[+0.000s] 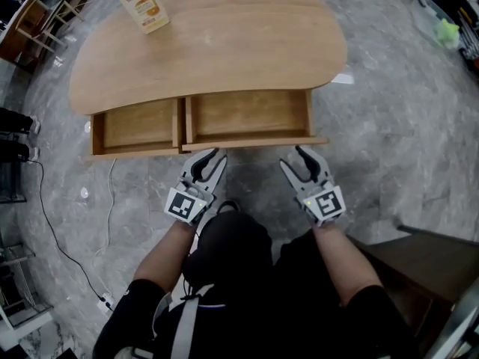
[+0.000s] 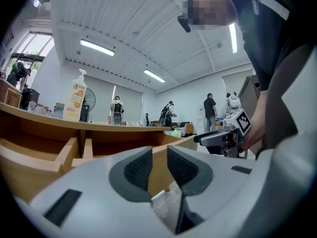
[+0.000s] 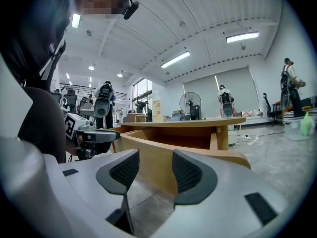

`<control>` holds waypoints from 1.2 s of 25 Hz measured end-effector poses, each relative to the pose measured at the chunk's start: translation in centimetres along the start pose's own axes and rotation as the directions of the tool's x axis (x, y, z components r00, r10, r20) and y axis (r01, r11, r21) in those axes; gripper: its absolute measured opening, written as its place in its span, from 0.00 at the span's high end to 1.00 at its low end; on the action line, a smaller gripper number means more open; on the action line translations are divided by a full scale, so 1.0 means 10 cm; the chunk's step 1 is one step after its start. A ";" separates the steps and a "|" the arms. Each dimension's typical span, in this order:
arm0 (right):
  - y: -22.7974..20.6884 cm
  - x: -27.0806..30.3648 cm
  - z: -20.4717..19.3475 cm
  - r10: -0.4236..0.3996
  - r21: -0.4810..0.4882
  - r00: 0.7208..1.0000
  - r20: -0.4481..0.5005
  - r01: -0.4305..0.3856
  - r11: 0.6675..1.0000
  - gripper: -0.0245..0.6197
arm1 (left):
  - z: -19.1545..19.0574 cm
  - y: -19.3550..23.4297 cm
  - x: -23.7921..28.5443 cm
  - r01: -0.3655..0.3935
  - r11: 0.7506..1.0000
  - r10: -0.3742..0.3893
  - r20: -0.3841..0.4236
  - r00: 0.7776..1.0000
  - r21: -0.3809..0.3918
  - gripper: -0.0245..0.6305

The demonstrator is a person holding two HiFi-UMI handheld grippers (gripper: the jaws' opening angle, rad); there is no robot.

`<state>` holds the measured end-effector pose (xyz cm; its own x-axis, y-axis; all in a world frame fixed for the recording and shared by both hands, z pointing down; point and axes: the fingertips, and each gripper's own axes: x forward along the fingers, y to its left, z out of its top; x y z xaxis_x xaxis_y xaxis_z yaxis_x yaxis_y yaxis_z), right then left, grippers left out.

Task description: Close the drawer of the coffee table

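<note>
Right-hand drawer (image 1: 251,114) of the coffee table (image 1: 224,51) stood pulled out toward the near side. Both claws sat just before its front panel (image 1: 254,143), probably for an even push. Left claw (image 1: 213,156) was narrow and empty; right claw (image 1: 296,158) was wide and empty.

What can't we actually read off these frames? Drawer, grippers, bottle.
- Contact: whether the left gripper or right gripper touches the drawer front. The head view looks steeply down, so it hides any gap.
- Drawer front's face, and any handle: unseen from above in the head view. The jaws cover its lower part in both gripper views.
- Bottle: label print is too small in every view. Its top is cut off by the head view's upper edge.
</note>
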<state>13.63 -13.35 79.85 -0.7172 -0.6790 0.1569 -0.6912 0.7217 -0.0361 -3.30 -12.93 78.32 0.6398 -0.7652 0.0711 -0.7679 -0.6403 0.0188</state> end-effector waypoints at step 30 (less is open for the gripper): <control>-0.48 0.65 0.20 -0.096 -0.032 0.994 0.051 0.098 0.995 0.68 | -0.32 0.46 0.58 -0.002 0.999 -0.006 -0.202 0.979 -0.041 0.80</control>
<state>12.09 -21.52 79.05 -0.6510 -0.7512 0.1094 -0.7549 0.6558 0.0107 -3.19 -20.08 82.02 0.6251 -0.7322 0.2706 -0.7699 -0.6354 0.0594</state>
